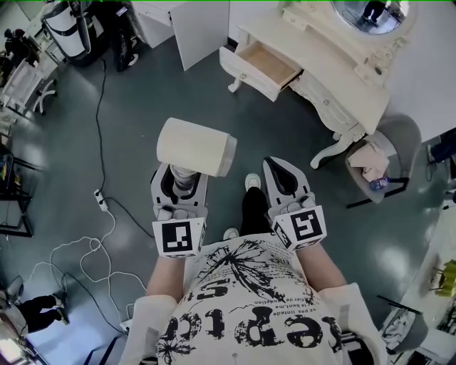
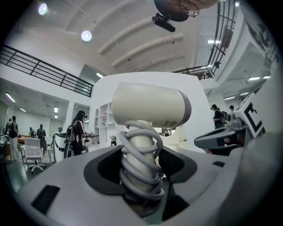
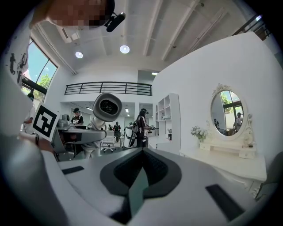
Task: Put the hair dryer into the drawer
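Observation:
A cream hair dryer (image 1: 196,146) stands upright in my left gripper (image 1: 182,175), which is shut on its handle; grey cord is wound round that handle. In the left gripper view the hair dryer (image 2: 150,103) fills the middle and the left gripper (image 2: 140,150) presses on the corded handle from both sides. My right gripper (image 1: 280,171) is beside it at the same height, shut and holding nothing. The right gripper view shows the right gripper (image 3: 142,152) with its tips together and the hair dryer (image 3: 106,107) off to the left. The open wooden-lined drawer (image 1: 267,64) of a white dressing table (image 1: 320,50) lies ahead, apart from both grippers.
A round mirror (image 1: 370,14) tops the dressing table. A grey chair (image 1: 399,142) with cloth on it stands at the right. A power strip (image 1: 101,199) and white cables lie on the floor at the left. A white cabinet (image 1: 199,28) stands behind. Several people stand in the distance.

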`<state>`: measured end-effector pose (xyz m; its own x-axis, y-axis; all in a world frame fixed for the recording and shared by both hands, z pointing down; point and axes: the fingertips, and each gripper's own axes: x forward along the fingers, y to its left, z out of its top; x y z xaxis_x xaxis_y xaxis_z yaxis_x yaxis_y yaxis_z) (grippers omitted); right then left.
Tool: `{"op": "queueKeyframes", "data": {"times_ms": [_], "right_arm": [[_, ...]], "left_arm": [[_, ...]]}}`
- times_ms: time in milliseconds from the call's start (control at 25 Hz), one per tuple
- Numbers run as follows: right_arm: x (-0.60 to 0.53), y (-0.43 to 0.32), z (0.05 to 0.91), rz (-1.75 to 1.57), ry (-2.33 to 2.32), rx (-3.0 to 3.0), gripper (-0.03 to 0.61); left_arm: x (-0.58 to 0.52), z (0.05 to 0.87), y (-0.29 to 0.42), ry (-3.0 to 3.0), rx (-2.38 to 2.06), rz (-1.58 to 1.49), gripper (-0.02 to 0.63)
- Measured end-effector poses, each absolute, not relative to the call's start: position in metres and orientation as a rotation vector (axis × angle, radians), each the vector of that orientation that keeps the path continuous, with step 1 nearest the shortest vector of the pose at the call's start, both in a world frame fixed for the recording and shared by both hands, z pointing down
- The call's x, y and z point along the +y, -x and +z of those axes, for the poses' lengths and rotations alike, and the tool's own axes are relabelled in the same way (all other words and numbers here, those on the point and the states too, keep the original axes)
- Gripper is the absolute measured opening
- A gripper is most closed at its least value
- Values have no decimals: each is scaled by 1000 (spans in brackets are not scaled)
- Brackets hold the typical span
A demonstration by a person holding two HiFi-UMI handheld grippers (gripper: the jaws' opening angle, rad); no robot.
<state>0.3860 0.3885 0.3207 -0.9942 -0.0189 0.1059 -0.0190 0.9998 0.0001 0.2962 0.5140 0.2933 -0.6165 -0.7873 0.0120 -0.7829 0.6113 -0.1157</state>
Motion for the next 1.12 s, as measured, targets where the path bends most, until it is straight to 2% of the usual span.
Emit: {"op": "queueKeyframes", "data": {"times_ms": [400,840,1120], "right_arm": [[310,-284,320,10,88,-3064,17],[148,-150,310,-49,151,-3085,17],[78,-99,309,-40,130,-3088,17]], "left_arm": [[449,298,-207,1224,2852,-191,255],[289,290,-79,1161,2858,-169,256],[215,284,-28,1199,2840,-177,255]]}}
